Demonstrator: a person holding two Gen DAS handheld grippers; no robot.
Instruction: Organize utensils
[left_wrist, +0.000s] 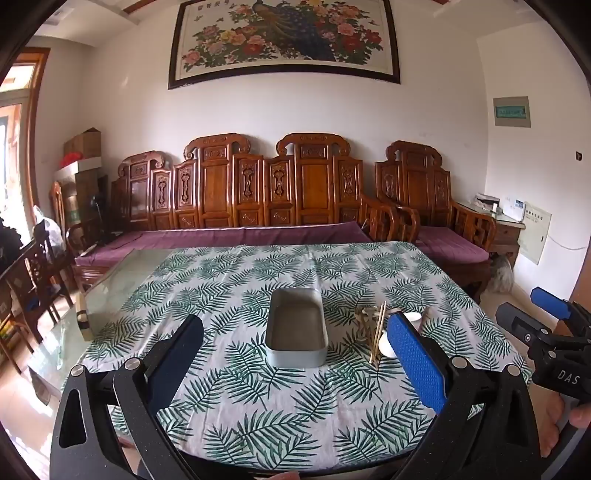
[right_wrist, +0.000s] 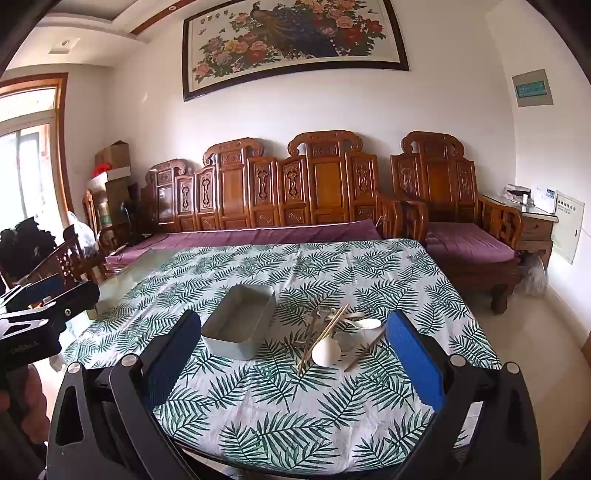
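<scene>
Hovering above the near edge of the leaf-print tablecloth, both tools are spread wide and carry nothing: the right gripper and the left gripper each show only cloth between their blue pads. By my reading the sorting has not begun; this is the approach before a first pick.

Just ahead of the right gripper, between its fingers, lies the utensil pile: a white ceramic spoon bowl-up, a second spoon behind it, and pale wooden chopsticks crossing them at a slant, with metal pieces beneath that I cannot make out. Ahead and to its left sits the grey rectangular tray, empty, dead ahead of the left gripper.

Next likely calls for narrowing onto one thin chopstick without dragging the tangled neighbours.
</scene>
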